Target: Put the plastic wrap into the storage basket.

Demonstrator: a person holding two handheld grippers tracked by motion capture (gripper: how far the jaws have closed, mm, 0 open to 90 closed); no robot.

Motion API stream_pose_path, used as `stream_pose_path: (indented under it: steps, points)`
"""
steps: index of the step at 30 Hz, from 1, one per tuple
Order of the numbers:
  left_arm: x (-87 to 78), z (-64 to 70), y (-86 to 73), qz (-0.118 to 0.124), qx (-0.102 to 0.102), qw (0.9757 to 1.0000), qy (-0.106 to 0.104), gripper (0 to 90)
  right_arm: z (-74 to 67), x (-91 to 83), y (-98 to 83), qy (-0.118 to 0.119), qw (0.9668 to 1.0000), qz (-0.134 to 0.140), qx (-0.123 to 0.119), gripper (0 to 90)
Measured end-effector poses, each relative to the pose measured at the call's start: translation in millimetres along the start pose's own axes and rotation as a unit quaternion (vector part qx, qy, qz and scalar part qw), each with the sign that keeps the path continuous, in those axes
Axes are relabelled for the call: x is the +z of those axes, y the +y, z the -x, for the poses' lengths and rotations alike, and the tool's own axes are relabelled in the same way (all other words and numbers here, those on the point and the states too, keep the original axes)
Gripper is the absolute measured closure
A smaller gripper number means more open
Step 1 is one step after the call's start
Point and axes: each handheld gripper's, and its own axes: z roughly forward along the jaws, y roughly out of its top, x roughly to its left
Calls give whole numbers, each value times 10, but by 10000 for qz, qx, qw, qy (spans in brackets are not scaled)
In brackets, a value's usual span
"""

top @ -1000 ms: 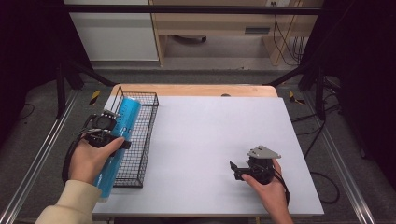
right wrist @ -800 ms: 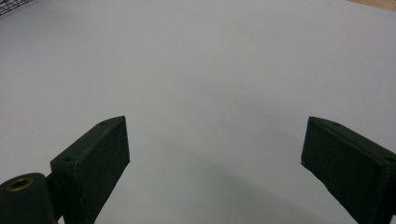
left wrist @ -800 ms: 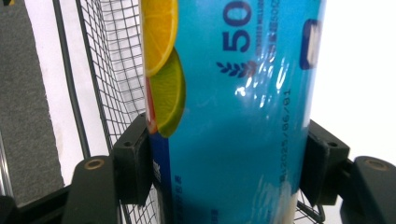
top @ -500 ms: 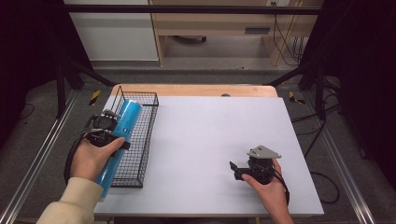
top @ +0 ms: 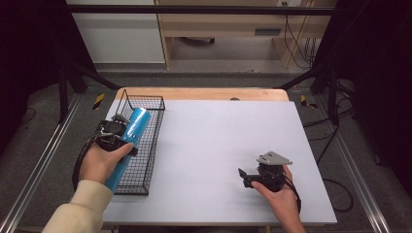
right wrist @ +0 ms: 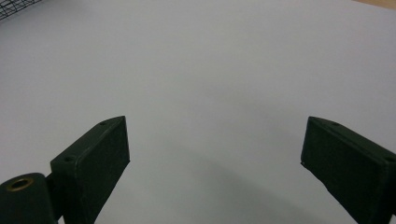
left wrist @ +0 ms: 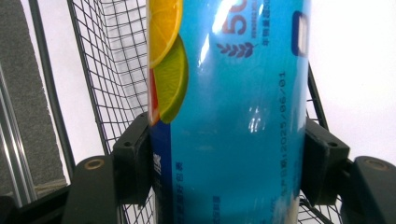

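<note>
High view: left gripper (top: 112, 133) holds a blue tube (top: 127, 145) lengthwise over the wire basket (top: 150, 141) at the table's (top: 218, 136) left edge; whether the tube touches the mesh is unclear. Right gripper (top: 250, 177) low near the front right. Left gripper view: jaws clamp the tube (left wrist: 229, 116) on both sides, fruit print visible. Right gripper view: jaws wide apart over bare table (right wrist: 210, 84).

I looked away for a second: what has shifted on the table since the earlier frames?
Very little. The left gripper, still shut on the blue tube, has drawn it slightly toward the person along the wire basket; the tube's near end still overhangs the basket's front. The right gripper stays open, resting on the white table where it was.
</note>
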Motion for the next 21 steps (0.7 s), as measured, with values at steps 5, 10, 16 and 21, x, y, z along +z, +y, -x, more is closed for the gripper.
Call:
stream_pose_path:
  steps: [5,10,16,21]
  points:
    - [56,7,25,-103,49,9999,63,320,0,1,1,5,10000,-7,-14,83]
    - [113,9,40,-195,91,9997,94,320,3,1,-1,15,10000,-7,4,83]
    - [159,-28,30,-254,77,9996,116,320,11,5,-3,4,10000,-15,30,83]
    - [198,-50,18,-327,30,9994,135,320,3,8,-3,22,10000,-19,19,83]
